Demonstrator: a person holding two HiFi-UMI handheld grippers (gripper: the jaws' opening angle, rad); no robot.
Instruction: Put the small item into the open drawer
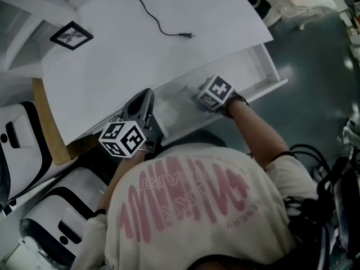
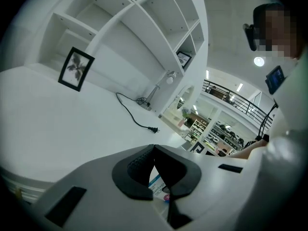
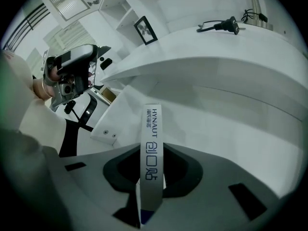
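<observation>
Desk [image 1: 185, 16], white and broad, with an open drawer [image 1: 264, 66] pulled out from under its front edge. On the top lie a black cable [image 1: 147, 13] ending in a plug, loose near the middle, and a small black-framed picture [image 1: 71, 35] towards the far left. White shelving [image 2: 144, 28] rises behind the desk.

Person [image 1: 197, 207] in a pale T-shirt with red print, bent over the drawer, one gripper in each hand.

Right gripper [image 3: 153, 165]: lowered into the mouth of the drawer and pointing steeply down, its marker cube [image 1: 215, 93] uppermost. Its jaws are clamped on a small white box [image 3: 150, 129], narrow and held edge-on, with dark lettering along the edge that faces the camera. The box juts out past the jaw tips, over the drawer's white inside and beneath the overhang of the desk.

Left gripper [image 1: 144, 97]: held at the desk's front edge above the left end of the drawer, aimed across the desktop and tilted a little downward. Its jaws are closed, tips touching, with nothing pinched between the tips. Lower down, through the gap between the jaws, a scrap of blue-and-white print [image 2: 159, 186] shows. It is probably something lying below, but the view is too tight to be sure.

Chairs [image 1: 34, 145], white with black trim, stand at the person's left beside the desk.
</observation>
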